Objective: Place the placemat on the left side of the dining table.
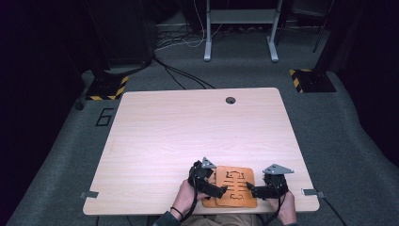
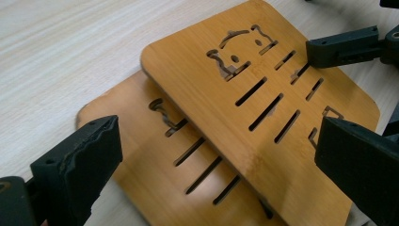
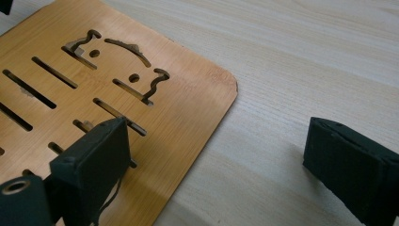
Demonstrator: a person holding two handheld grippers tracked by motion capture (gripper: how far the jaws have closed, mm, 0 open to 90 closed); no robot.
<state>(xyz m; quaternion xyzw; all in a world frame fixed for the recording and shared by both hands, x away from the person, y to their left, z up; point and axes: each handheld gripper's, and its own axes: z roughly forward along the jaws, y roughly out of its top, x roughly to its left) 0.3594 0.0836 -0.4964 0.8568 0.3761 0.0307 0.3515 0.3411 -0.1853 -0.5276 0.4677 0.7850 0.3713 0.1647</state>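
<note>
Two bamboo mats lie stacked at the near edge of the counter (image 1: 188, 127), between the two grippers. The top mat (image 2: 263, 89) sits skewed over the bottom mat (image 2: 155, 160), so the lower one sticks out on the left side in the high view; each has a row of slots and a cut-out animal face.

There are two grippers, one in each hand. The left gripper (image 1: 225, 190) comes in from the left over the mats, its jaws standing wide apart in its own view, one over the bottom mat's corner and the other over the top mat's far edge, clamped on nothing. The right gripper (image 1: 248, 190) reaches in from the right, also with its jaws apart: in its own view one jaw hangs over the top mat's slotted part and the other over bare wood just beside the mat's edge. Whether either jaw touches the mat I cannot tell. The two gripper tips are close to each other over the top mat, and one right jaw shows in the left gripper view near the mat's far slots.

The rest of the counter carries one round cable hole (image 1: 230, 100) near its far edge and two metal clips at the near corners, one left (image 1: 89, 194), one right (image 1: 311, 192). Nothing lies between the grippers and the mats. Beyond the counter, on the grey floor, are cables and two hazard-striped bases.
</note>
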